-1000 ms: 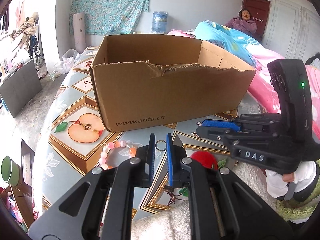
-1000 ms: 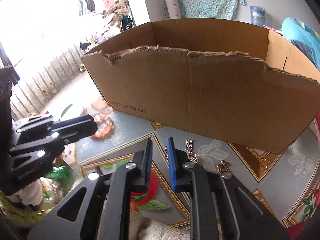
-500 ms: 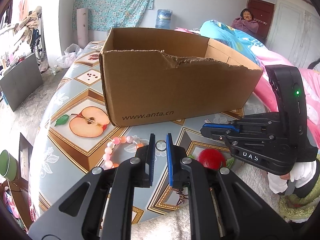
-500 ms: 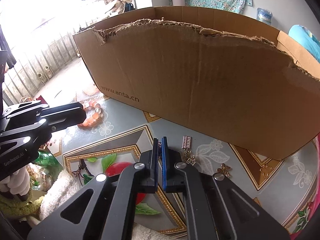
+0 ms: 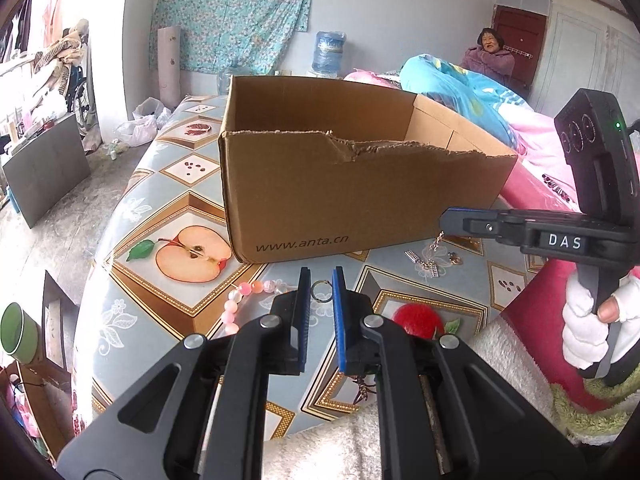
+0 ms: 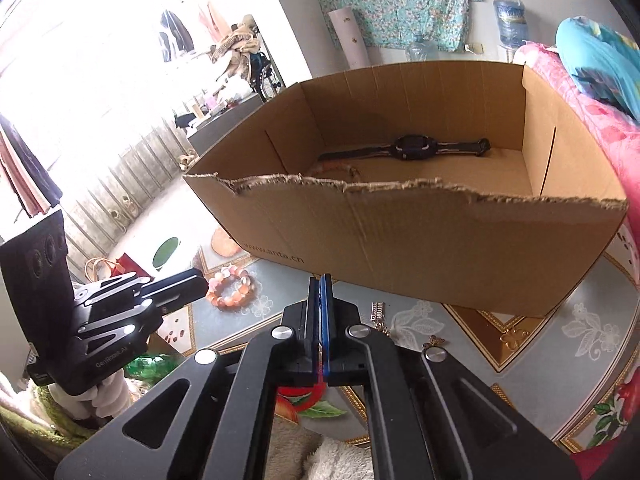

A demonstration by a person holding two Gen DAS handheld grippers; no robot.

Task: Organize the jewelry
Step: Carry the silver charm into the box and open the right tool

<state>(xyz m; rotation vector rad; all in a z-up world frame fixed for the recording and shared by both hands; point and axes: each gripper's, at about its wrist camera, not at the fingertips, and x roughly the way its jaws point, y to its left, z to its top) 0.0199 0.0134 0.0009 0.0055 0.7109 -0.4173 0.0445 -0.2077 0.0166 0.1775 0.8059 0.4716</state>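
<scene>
Both differ: right gripper (image 6: 320, 280) has closed on a chain (image 5: 439, 239), lifted; left gripper (image 5: 321, 276) stays open.

Legible markings:

- Cardboard box (image 5: 360, 200) — the address "www.anta.cn" is printed in dark letters low on the front wall, near the left corner. In the right wrist view the same print appears on the box (image 6: 420, 252) as "www.anta.cn", partly blurred.
- Right gripper (image 5: 452, 222) — a raised label on its black body reads "DAS" in white capitals.
- Left gripper (image 6: 200, 280) — small light print on the side of its black body reads roughly "GenRobot.AI"; the middle letters are hard to resolve.
- Water jug label — too small to read.
</scene>
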